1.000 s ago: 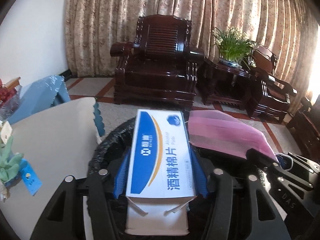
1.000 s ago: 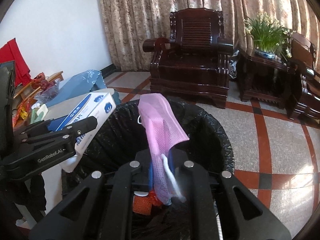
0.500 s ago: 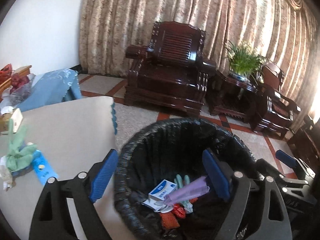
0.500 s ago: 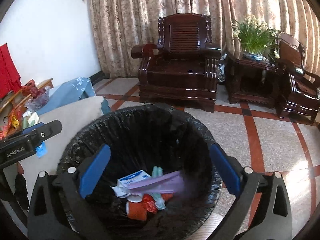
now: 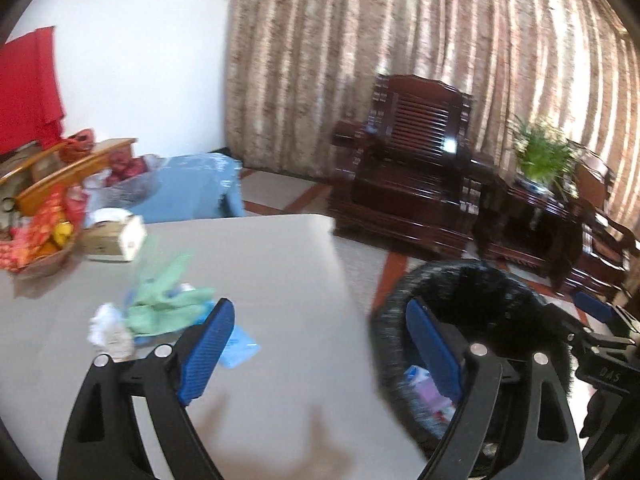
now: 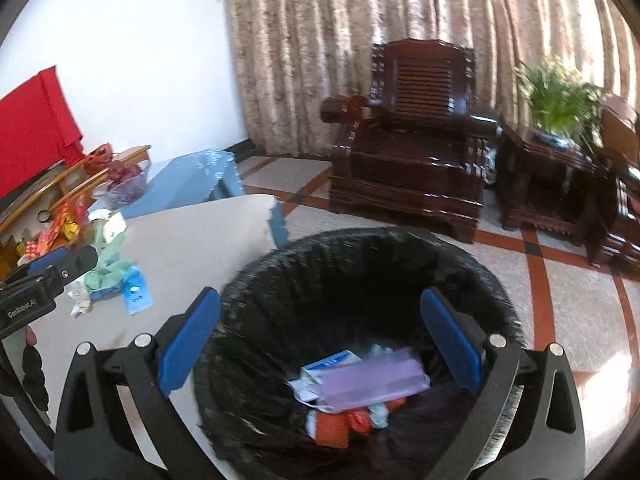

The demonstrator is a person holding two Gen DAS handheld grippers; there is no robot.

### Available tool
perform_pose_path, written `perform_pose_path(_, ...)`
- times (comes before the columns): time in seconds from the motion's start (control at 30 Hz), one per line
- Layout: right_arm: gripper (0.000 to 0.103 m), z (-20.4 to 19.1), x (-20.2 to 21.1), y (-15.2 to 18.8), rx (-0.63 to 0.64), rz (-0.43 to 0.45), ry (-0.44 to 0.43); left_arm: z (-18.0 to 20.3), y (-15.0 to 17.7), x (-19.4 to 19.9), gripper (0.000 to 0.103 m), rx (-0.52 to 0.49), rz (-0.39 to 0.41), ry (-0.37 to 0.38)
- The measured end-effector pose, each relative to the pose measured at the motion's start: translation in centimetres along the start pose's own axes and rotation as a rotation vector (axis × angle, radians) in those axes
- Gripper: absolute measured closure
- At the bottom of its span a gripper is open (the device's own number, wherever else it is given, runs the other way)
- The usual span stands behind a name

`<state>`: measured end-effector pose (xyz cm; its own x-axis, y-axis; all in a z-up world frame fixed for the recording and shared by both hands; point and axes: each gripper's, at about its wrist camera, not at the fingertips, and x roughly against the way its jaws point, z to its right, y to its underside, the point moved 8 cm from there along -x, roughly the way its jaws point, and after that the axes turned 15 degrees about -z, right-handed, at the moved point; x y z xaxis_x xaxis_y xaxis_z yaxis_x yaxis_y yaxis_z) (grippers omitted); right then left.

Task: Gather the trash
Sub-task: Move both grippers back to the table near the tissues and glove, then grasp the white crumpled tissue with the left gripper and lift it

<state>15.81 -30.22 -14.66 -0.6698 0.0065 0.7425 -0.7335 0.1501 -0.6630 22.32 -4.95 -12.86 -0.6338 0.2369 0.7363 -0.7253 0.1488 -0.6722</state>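
I am in a sitting room with patterned curtains point(image 6: 400, 40) along the back wall and a beige table point(image 5: 260, 280) in front of me. At its far left sits a basket of red and yellow packets point(image 5: 36, 240), with a small white box point(image 5: 114, 236) just beside it. Nearer me on the table lies the trash not yet picked up: a crumpled white paper point(image 5: 108, 328), a green glove point(image 5: 168, 300) touching it, and a light blue wrapper point(image 5: 240, 344) beside that. My left gripper point(image 5: 320, 348) hangs over the table's right edge, its blue pads spread wide with nothing between them; its jaws have just been opening. To the right of the table, on the tiled floor, stands the bin lined with a black bag point(image 6: 360, 264). My right gripper point(image 6: 320, 344) is above its mouth, fingers also spread wide and empty, having just opened. Down in the bin lie a blue and white box point(image 6: 332, 362) and a pink mask point(image 6: 372, 384) across it, on top of some red and orange scraps point(image 6: 340, 420). Beyond the bin stands a dark wooden armchair point(image 6: 412, 152), and further right a potted green plant point(image 6: 560, 96) on a dark side table.
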Motion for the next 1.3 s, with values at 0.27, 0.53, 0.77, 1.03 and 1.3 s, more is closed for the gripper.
perform_pose_path(0.27,0.005,-7.3,-1.2,-1.4,0.126,0.011,-0.068,-7.4,1.3,1.7,0.017,0.092,0.021,-0.107)
perform_pose_path(0.53,0.005,-14.6,-3.4,-2.1,0.242,0.0,-0.136,-13.5,2.6,2.3,0.017,0.158,0.02,-0.199)
perform_pose_path(0.77,0.006,-19.9,-5.6,-2.6,0.314,0.008,-0.181,-18.0,4.1,1.7,0.017,0.204,-0.009,-0.261)
perform_pose_path(1.03,0.006,-23.5,-8.7,-2.8,0.328,-0.02,-0.21,-21.5,4.9,-0.4,0.017,0.232,-0.036,-0.299)
perform_pose_path(1.3,0.006,-25.1,-12.1,-2.3,0.339,-0.072,-0.2,-23.6,5.2,-5.0,0.018,0.266,-0.106,-0.295)
